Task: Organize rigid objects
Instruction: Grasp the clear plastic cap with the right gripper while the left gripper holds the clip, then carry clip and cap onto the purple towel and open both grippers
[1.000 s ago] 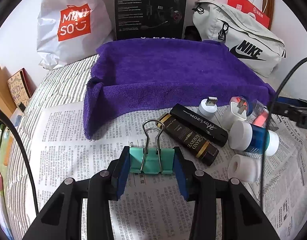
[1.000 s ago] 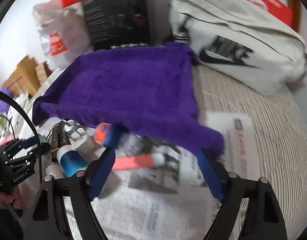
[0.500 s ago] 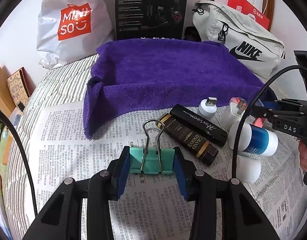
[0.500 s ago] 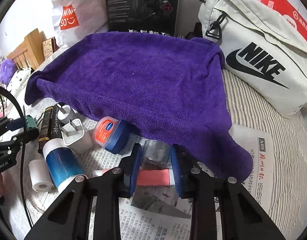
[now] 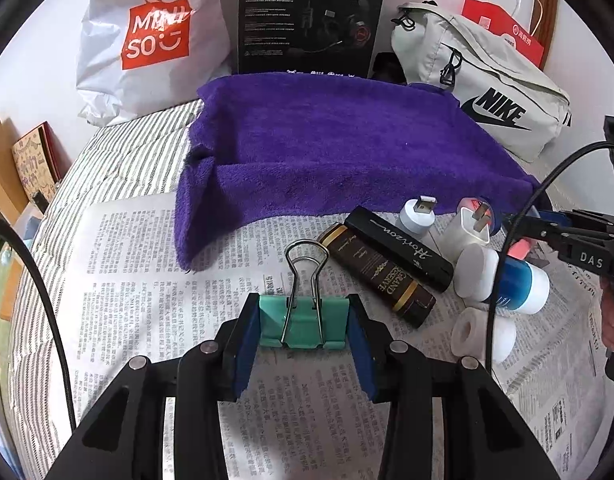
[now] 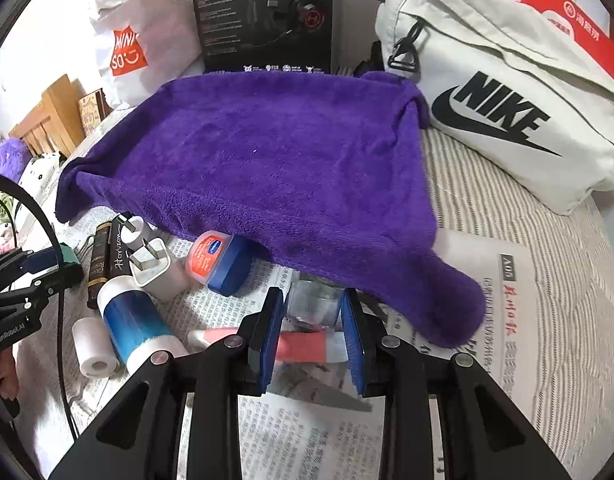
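Observation:
My left gripper (image 5: 303, 332) is shut on a teal binder clip (image 5: 301, 326), just above the newspaper. My right gripper (image 6: 313, 326) is shut on a small clear glass jar (image 6: 313, 302) at the near edge of the purple towel (image 6: 267, 160). A pink tube (image 6: 303, 346) lies under the right fingers. On the newspaper lie two dark tubes (image 5: 387, 268), a white USB plug (image 5: 417, 214), a white charger (image 6: 155, 266), a Vaseline jar (image 6: 219, 260), a blue-and-white bottle (image 6: 131, 326) and a white tape roll (image 6: 93, 346).
A Minis o bag (image 5: 147, 44), a black headset box (image 5: 311, 16) and a grey Nike bag (image 6: 499, 92) stand behind the towel. Newspaper (image 5: 147, 280) covers the striped bed. Each gripper shows at the edge of the other's view.
My right gripper moved in over the pink tube and closed on the clear jar. My left gripper stayed still with the clip.

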Tool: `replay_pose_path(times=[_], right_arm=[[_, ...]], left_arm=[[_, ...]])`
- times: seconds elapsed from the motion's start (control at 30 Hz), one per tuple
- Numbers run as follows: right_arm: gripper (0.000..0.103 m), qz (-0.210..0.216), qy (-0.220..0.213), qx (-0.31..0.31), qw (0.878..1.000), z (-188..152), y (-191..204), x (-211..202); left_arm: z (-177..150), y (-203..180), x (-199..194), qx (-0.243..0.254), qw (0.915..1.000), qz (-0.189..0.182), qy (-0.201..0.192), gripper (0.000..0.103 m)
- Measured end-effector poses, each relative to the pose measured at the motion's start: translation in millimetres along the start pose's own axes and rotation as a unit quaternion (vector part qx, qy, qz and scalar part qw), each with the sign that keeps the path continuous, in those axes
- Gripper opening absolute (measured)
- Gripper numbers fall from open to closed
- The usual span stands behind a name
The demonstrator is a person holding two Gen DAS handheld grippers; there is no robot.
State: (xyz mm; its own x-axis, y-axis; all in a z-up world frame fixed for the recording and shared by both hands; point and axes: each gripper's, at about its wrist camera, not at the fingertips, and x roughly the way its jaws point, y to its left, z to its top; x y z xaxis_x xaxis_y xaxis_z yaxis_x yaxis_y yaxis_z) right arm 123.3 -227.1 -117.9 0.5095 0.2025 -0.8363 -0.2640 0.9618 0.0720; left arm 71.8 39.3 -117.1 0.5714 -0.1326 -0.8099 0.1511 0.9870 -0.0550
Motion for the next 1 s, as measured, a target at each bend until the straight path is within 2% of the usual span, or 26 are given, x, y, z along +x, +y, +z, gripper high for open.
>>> replay_pose_path(times=[0.3, 0.47, 1.0], right_arm=[[0.03, -0.001, -0.003, 0.017, 1.0, -4, -13, -19], [0.03, 0.006, -0.008, 0.02, 1.0, -3, -11, -27], [0.03, 0.027, -0.026, 0.022, 0.999, 28, -13, -53]], left_arm=[[-7, 8, -16, -0.024, 0.9996, -0.013, 0.003, 0.039], [-6, 6, -25, -0.024, 0.9997, -0.007, 0.005, 0.039], [34, 3, -50, -0.02, 0.9997, -0.015, -0.006, 0.039]])
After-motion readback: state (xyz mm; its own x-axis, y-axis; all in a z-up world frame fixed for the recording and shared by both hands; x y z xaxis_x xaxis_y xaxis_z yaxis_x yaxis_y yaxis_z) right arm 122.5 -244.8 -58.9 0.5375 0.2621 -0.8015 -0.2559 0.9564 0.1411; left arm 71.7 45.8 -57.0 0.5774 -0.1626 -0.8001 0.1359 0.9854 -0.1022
